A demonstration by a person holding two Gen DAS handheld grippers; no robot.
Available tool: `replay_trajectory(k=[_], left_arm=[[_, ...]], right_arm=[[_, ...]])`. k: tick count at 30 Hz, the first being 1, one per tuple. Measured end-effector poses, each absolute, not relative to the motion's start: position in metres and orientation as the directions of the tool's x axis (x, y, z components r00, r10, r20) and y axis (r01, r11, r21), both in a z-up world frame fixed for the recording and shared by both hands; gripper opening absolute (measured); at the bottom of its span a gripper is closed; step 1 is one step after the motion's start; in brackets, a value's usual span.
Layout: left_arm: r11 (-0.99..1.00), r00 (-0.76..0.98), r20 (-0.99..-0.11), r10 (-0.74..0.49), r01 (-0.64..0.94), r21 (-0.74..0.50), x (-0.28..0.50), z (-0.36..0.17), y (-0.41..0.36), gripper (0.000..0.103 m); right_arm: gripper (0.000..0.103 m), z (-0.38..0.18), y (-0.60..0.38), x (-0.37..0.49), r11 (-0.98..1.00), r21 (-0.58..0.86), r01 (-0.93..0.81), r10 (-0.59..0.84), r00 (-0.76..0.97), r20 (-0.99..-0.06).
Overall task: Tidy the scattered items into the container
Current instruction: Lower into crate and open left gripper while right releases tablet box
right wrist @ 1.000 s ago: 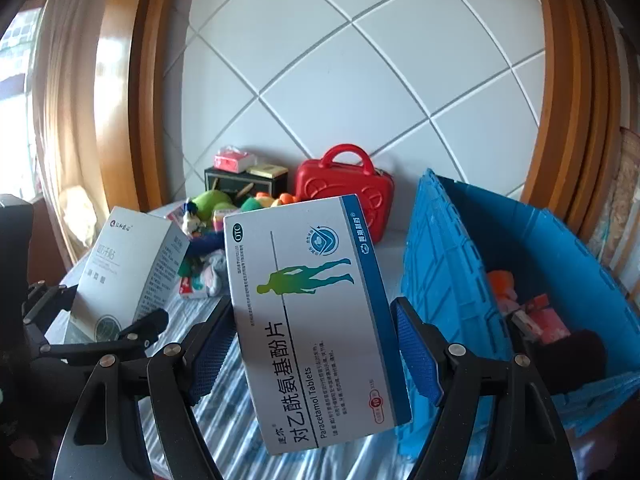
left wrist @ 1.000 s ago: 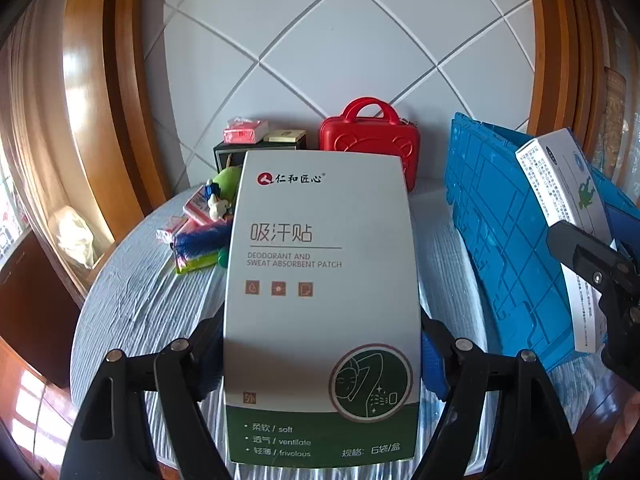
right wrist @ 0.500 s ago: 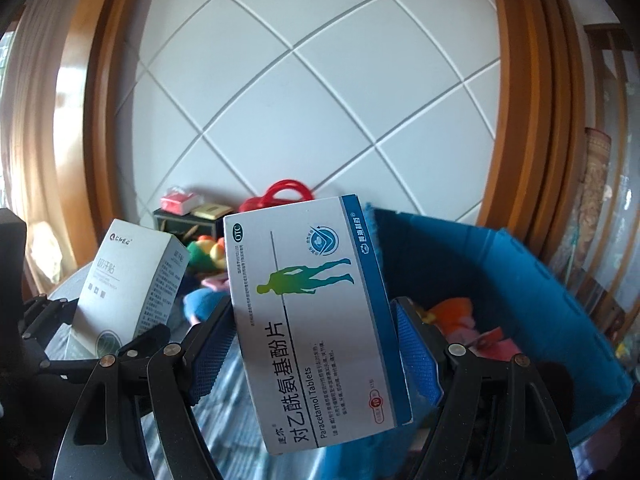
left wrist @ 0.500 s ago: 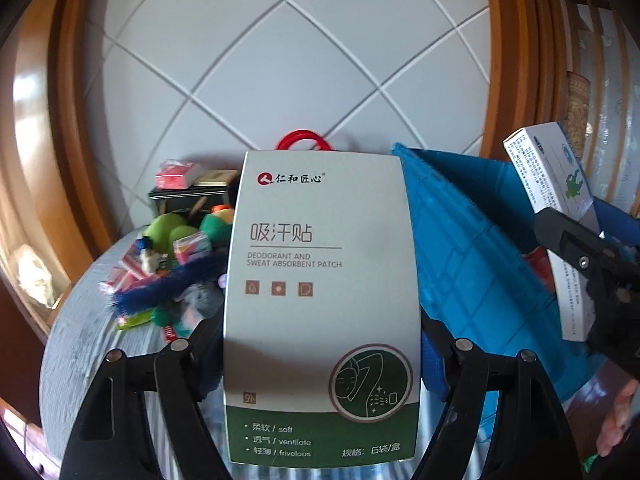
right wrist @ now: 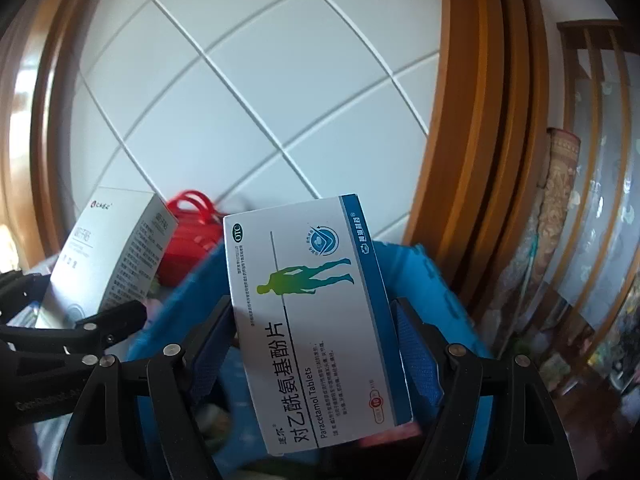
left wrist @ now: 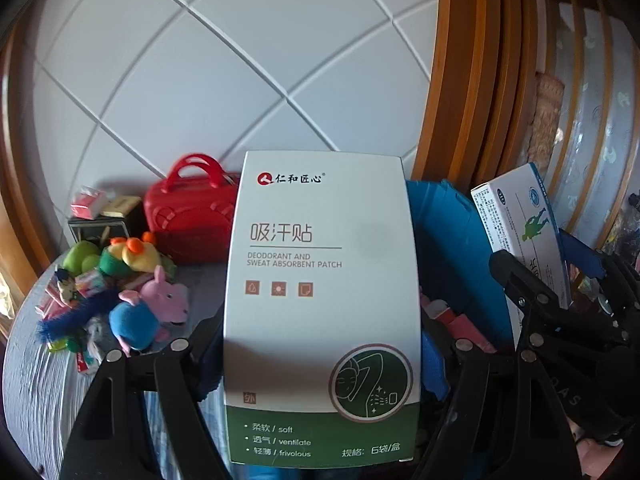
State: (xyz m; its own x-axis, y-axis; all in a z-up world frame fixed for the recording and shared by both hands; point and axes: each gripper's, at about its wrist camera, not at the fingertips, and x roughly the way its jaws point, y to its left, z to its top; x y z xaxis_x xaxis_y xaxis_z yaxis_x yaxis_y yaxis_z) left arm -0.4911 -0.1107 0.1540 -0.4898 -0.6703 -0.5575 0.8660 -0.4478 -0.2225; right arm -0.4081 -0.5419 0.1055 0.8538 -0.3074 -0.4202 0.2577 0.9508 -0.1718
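Both grippers have swung over from the table to the blue container (right wrist: 436, 280). The left gripper (left wrist: 320, 356) is clamping the sweat-patch box (left wrist: 320, 300) upright; the right gripper (right wrist: 316, 344) is gripping the paracetamol box (right wrist: 316, 320), tilted, above the container's interior.

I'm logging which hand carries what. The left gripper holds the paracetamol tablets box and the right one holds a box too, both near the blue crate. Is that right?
Not quite. The left gripper holds the white and green sweat absorbent patch box, as the left wrist view shows. The paracetamol tablets box is in the right gripper. Both are near the blue crate.
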Motion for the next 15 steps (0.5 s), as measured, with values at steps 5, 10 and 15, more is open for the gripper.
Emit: replay_trajectory(k=[5,10,15], left_arm=[[-0.484,-0.447,-0.719,-0.532,0.858,-0.176,-0.57,0.138,-0.14,0.077],[-0.554,-0.357,-0.839,-0.409,0.828,-0.082,-0.62,0.091,-0.152,0.077],[-0.547,-0.288,-0.921,-0.262,0.83,-0.104,-0.635,0.041,-0.163,0.077]], right_arm=[[0.077,0.08,-0.611,-0.362,0.956,-0.189,0.226,-0.294,0.776,-0.559],[0.077,0.036,-0.643,-0.335,0.965,-0.194,0.176,-0.262,0.682,-0.683],[0.077,-0.002,-0.651,-0.328,0.976,-0.194,0.101,-0.216,0.599,-0.772]])
